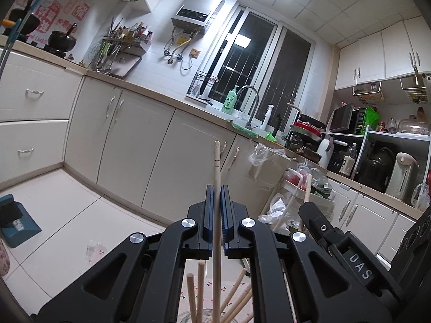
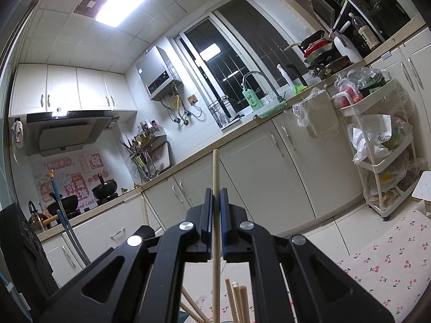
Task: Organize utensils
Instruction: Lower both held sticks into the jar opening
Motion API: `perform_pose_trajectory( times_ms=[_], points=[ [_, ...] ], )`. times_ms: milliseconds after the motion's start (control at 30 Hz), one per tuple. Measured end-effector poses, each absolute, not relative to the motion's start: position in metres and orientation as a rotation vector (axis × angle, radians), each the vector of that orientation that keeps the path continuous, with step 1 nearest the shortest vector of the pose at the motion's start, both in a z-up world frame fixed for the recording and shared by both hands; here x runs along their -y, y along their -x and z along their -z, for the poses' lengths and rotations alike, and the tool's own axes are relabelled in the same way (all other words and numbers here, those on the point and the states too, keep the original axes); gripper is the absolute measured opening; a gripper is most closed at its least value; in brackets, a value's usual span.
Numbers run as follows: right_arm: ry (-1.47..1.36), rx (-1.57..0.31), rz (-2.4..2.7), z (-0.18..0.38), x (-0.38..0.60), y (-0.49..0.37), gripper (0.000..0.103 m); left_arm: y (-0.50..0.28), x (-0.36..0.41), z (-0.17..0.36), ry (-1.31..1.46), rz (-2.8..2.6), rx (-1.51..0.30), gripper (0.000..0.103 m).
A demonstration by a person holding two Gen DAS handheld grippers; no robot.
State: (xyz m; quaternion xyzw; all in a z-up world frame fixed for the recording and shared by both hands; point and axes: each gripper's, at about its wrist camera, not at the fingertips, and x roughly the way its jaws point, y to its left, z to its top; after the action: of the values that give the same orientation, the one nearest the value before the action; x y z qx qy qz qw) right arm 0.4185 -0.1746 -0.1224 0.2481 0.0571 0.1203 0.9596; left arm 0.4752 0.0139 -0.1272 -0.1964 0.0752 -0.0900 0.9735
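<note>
Above a clear glass jar (image 1: 207, 315) that stands on the cherry-print cloth (image 2: 385, 263) and already bristles with wooden chopsticks (image 1: 200, 290), the left gripper (image 1: 216, 207) has its jaws pinching one upright chopstick (image 1: 216, 161), and the right gripper (image 2: 216, 210) likewise has its jaws clamped on another chopstick (image 2: 215, 172), both sticks running down toward the jar. By my reading the step in hand is dropping this pair in with the rest, so the next move calls for lowering each tip inside the rim, clear of the leaning sticks, then spreading the jaws so the two slide down
</note>
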Motion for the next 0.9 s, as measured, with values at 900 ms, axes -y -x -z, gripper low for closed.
perform_pose_trajectory(
  times_ms=[900],
  points=[
    [-0.494,-0.161,-0.231,0.154,0.175,-0.429,0.006,-0.482,-0.014,0.156,0.372,0.165,-0.157,0.005]
  ],
)
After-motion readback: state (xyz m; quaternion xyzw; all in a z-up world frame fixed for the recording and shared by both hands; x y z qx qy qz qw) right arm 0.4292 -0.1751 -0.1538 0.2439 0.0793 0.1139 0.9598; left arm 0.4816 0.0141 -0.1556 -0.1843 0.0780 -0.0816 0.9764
